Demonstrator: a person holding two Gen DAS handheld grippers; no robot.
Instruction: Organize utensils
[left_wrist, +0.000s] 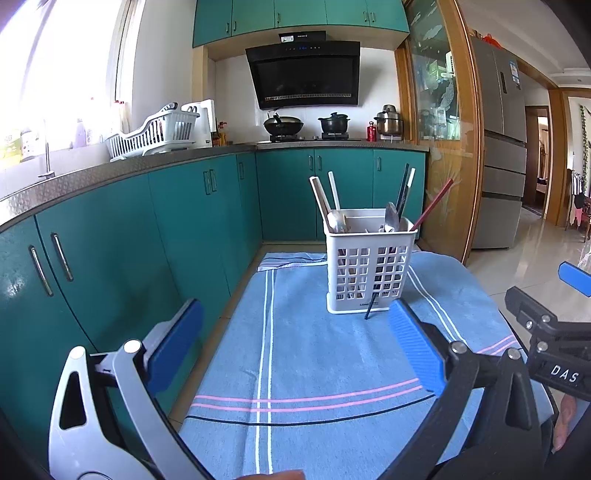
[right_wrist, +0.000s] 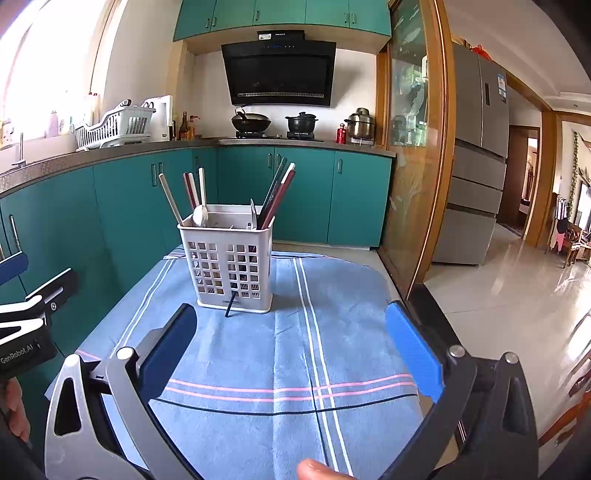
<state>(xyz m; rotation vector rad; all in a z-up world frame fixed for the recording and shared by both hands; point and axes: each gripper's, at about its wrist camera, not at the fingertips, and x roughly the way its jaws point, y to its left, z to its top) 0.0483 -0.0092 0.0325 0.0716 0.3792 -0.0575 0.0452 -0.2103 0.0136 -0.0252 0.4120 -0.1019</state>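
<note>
A white slotted utensil holder (left_wrist: 369, 264) stands upright on a blue striped towel (left_wrist: 314, 362); it also shows in the right wrist view (right_wrist: 229, 262). It holds several chopsticks (right_wrist: 277, 195), white sticks (left_wrist: 321, 195) and metal spoons (left_wrist: 336, 220). One dark chopstick tip (right_wrist: 231, 304) pokes out through a low slot onto the towel (right_wrist: 280, 354). My left gripper (left_wrist: 295, 339) is open and empty, a little short of the holder. My right gripper (right_wrist: 291, 339) is open and empty, also short of it.
Teal cabinets (left_wrist: 147, 229) run along the left and back. The counter carries a white dish rack (left_wrist: 155, 133), a wok (left_wrist: 283, 124) and pots (left_wrist: 334, 123). A glass sliding door (right_wrist: 413, 166), a fridge (right_wrist: 476, 155) and tiled floor (right_wrist: 517, 288) lie to the right.
</note>
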